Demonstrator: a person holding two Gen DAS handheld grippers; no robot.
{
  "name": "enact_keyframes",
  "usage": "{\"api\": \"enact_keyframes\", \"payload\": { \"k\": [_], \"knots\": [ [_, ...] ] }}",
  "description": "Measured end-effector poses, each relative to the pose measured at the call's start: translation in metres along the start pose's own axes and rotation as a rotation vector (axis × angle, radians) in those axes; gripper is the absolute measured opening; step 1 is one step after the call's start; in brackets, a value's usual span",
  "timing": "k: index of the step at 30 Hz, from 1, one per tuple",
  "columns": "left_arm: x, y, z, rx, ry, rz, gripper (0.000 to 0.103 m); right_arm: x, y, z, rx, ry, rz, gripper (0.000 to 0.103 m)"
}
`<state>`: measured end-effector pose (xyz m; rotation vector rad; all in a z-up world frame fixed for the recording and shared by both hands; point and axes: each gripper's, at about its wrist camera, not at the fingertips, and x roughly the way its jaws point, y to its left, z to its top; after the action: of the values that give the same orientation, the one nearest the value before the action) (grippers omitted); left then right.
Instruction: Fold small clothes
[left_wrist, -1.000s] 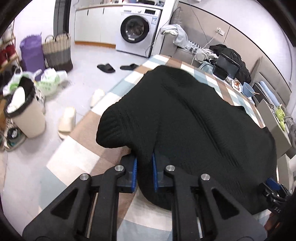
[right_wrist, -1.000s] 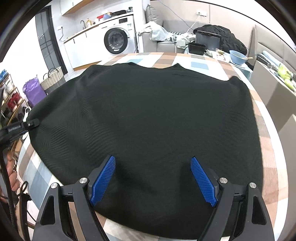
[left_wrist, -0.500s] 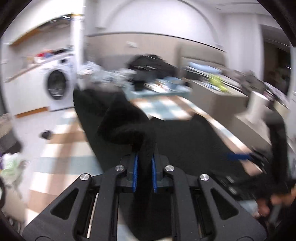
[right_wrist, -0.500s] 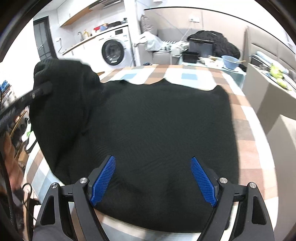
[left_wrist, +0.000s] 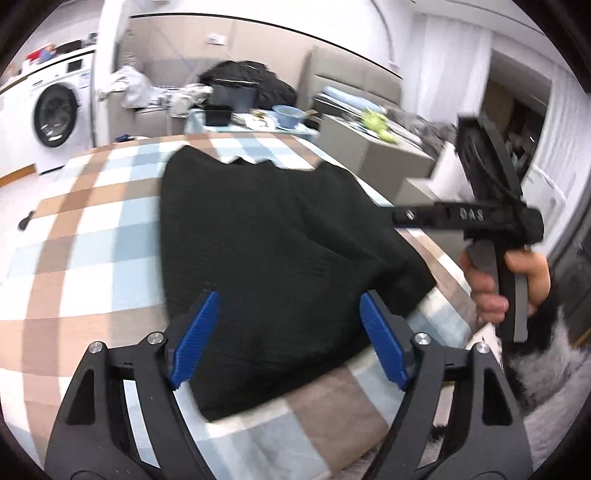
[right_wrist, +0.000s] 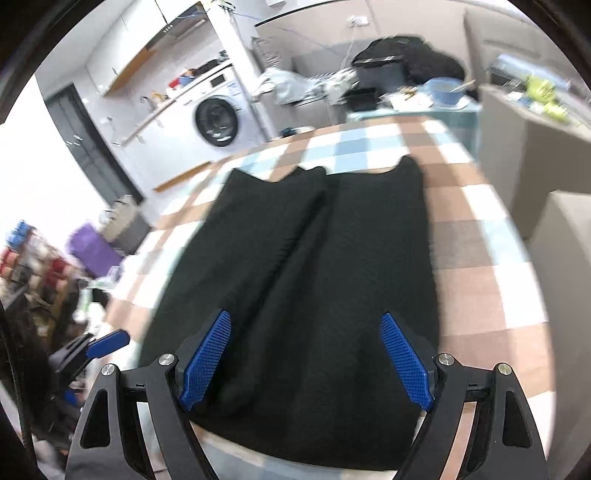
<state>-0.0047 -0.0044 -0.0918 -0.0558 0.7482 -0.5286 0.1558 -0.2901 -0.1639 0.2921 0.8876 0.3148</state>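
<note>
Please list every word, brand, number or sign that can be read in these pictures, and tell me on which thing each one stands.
"DAS": raised letters on the black bar of the right tongs, seen from the left wrist camera.
Washing machine: marks on its front panel, too blurred to read.
Black sweater, checked tablecloth and left tongs: no text visible.

Bright, motion-blurred, seemingly daylit fisheye.
</note>
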Motion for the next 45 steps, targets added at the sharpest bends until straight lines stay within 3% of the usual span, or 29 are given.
{"api": "enact_keyframes", "payload": {
  "k": [4, 7, 10, 12, 14, 16, 18, 20, 22, 23, 26, 27, 29, 33, 37, 38, 39, 43, 45],
  "knots": [
    [-0.006, 0.040, 0.014, -0.076, 0.011, 0.098, 0.077, 0.027, 0.005, 0.005, 0.032, 0.049, 0.047, 0.084],
    [0.002, 0.055, 0.014, -0.126, 0.038, 0.103, 0.077, 0.051, 0.005, 0.003, 0.084, 0.117, 0.124, 0.068],
    [0.009, 0.062, 0.012, -0.135, 0.051, 0.113, 0.077, 0.071, 0.008, 0.001, 0.104, 0.155, 0.145, 0.042],
    [0.014, 0.065, 0.013, -0.146, 0.057, 0.117, 0.077, 0.078, 0.009, 0.000, 0.105, 0.160, 0.133, 0.006],
    [0.021, 0.063, 0.016, -0.147, 0.055, 0.115, 0.077, 0.069, 0.017, 0.003, 0.073, 0.130, 0.139, 0.005],
    [0.022, 0.062, 0.017, -0.135, 0.053, 0.119, 0.077, 0.039, 0.029, 0.007, 0.008, 0.042, 0.171, 0.004],
    [0.028, 0.058, 0.017, -0.126, 0.069, 0.113, 0.077, 0.025, 0.030, 0.006, 0.002, 0.024, 0.159, 0.004],
    [0.034, 0.052, 0.014, -0.113, 0.101, 0.083, 0.077, 0.030, 0.019, -0.001, 0.013, 0.056, 0.092, 0.005],
    [0.042, 0.038, 0.009, -0.067, 0.137, 0.053, 0.077, 0.052, 0.002, -0.010, 0.048, 0.153, -0.012, 0.006],
    [0.045, 0.031, 0.007, -0.038, 0.147, 0.050, 0.077, 0.058, -0.003, -0.012, 0.058, 0.175, -0.022, 0.009],
    [0.052, 0.013, 0.000, 0.048, 0.174, 0.065, 0.077, 0.039, -0.002, -0.013, 0.055, 0.121, -0.020, 0.032],
    [0.054, 0.008, -0.002, 0.068, 0.185, 0.059, 0.077, 0.027, 0.000, -0.014, 0.052, 0.086, -0.009, 0.038],
    [0.058, 0.002, -0.006, 0.092, 0.203, 0.049, 0.077, 0.011, 0.002, -0.016, 0.061, 0.054, 0.046, 0.040],
    [0.063, -0.008, -0.014, 0.132, 0.250, 0.055, 0.077, 0.011, 0.017, -0.027, 0.074, 0.109, 0.186, 0.040],
    [0.057, -0.010, -0.018, 0.137, 0.247, 0.042, 0.077, 0.043, 0.032, -0.040, 0.084, 0.207, 0.233, 0.039],
    [0.053, -0.008, -0.017, 0.126, 0.240, 0.033, 0.077, 0.049, 0.033, -0.039, 0.070, 0.208, 0.223, 0.030],
    [0.050, -0.006, -0.015, 0.116, 0.233, 0.028, 0.077, 0.048, 0.036, -0.041, 0.052, 0.194, 0.224, 0.013],
    [0.034, 0.005, -0.004, 0.077, 0.159, 0.049, 0.077, 0.026, 0.044, -0.038, -0.005, 0.090, 0.258, 0.006],
    [0.034, 0.009, 0.001, 0.064, 0.144, 0.058, 0.078, 0.025, 0.040, -0.045, -0.005, 0.110, 0.230, 0.006]
  ]
}}
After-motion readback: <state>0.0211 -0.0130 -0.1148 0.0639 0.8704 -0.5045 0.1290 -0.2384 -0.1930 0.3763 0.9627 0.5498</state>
